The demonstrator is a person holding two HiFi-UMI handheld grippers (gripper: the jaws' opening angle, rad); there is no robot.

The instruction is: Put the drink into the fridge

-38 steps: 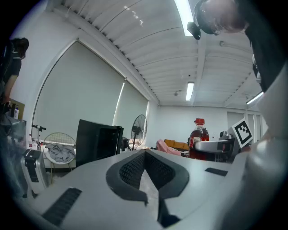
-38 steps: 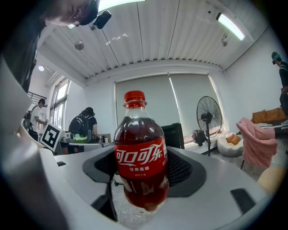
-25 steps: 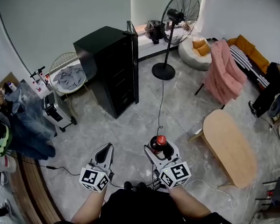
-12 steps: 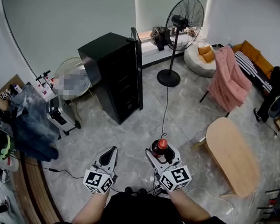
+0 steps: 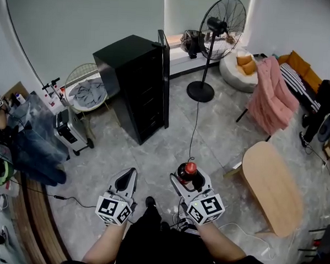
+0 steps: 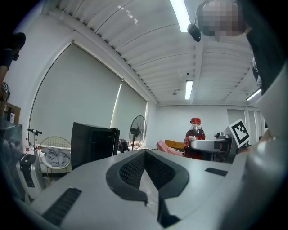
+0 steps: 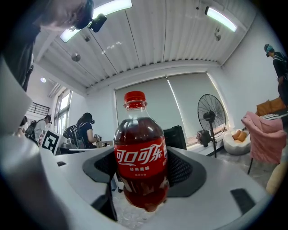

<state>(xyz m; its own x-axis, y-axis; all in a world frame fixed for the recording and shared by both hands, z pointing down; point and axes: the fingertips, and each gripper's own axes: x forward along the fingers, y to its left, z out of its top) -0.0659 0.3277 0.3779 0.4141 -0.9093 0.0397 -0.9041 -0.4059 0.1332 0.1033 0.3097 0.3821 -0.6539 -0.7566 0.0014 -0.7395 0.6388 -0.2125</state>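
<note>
Red-capped cola bottle [image 7: 139, 155] upright, clamped between right gripper [image 5: 189, 178] jaws, left gripper [image 5: 128, 175] closed, empty, black fridge [image 5: 135, 83] well apart.

Head view steeply down, gripper views level, sharing fan [image 5: 222, 20]

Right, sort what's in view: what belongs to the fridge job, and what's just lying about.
Job in hand: cola bottle; right hand-held gripper, shut on it; left hand-held gripper, shut and empty; black fridge.

Lying about: standing fan; pink chair; wooden table; wire basket of clothes.
</note>
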